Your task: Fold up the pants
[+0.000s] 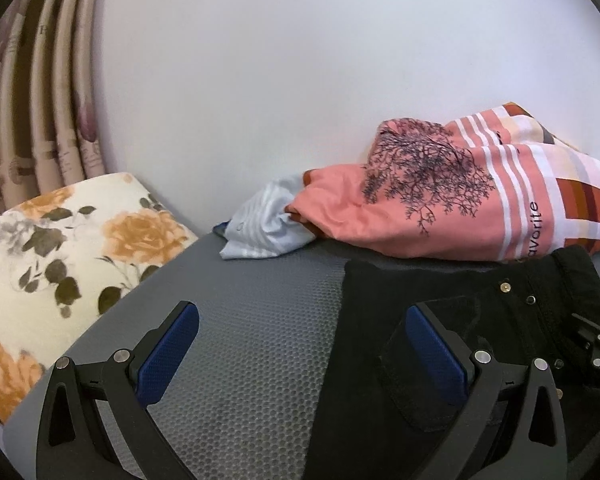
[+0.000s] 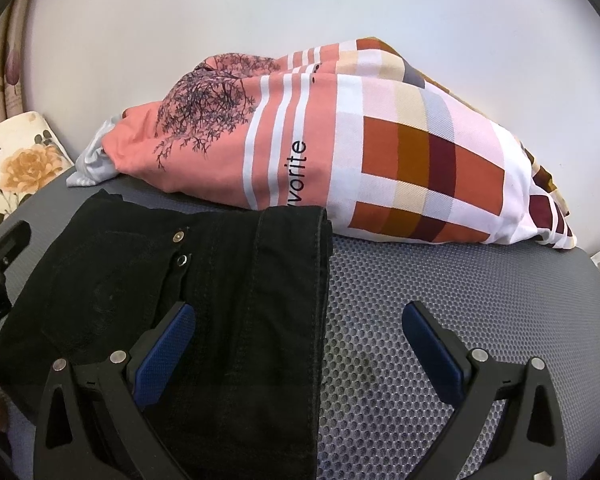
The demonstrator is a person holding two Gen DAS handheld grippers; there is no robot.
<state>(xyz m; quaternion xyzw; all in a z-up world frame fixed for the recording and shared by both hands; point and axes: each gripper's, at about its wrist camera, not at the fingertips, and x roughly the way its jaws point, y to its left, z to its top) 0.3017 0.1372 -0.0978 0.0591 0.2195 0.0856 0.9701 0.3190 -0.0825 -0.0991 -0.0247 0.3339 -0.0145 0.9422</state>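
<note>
Black pants lie folded in a compact stack on the grey honeycomb mat, with metal buttons showing on top. In the left wrist view the pants fill the right side. My left gripper is open, its jaws wide apart over the pants' left edge. My right gripper is open over the pants' right edge, holding nothing. The left gripper's body shows at the left edge of the right wrist view.
A pink and plaid pillow lies behind the pants against the white wall. A pale blue striped cloth sits beside it. A floral cushion and curtains are at the left.
</note>
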